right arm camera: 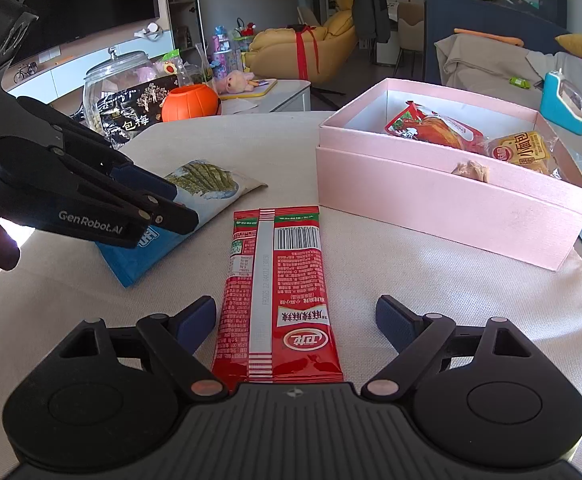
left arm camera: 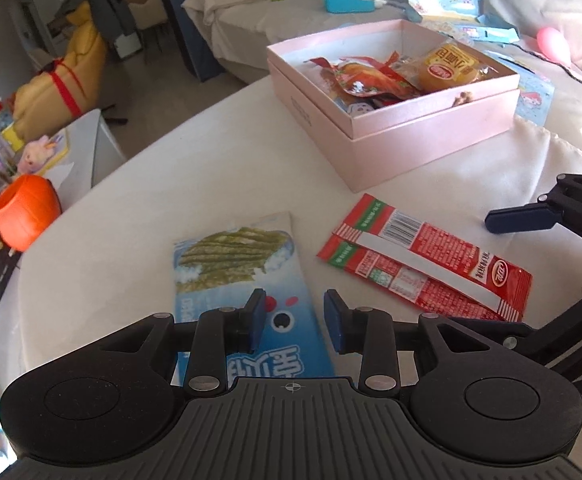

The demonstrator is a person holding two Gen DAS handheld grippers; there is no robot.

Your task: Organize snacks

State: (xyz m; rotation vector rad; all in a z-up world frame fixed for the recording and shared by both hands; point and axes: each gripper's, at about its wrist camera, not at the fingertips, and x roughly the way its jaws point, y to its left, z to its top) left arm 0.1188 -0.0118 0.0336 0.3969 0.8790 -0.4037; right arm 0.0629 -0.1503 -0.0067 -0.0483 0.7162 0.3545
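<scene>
Two snack packets lie flat on the cloth-covered tabletop [right arm camera: 431, 280], short of the pink box [right arm camera: 451, 208] that already holds several wrapped snacks at the upper right of both views. Our left gripper [left arm camera: 295, 320] hangs over the blue seaweed packet [left arm camera: 239, 272] at lower centre, its fingers parted about a packet's edge apart and gripping nothing. Our right gripper [right arm camera: 295, 320] straddles the red packet [right arm camera: 279, 292], fingers spread wide and empty. We judge both packets light, thin and crinkly, their glossy film apt to slip and their contents perhaps brittle. The sealed end seams look like the safest hold, pinched gently so that nothing inside gets crushed.
</scene>
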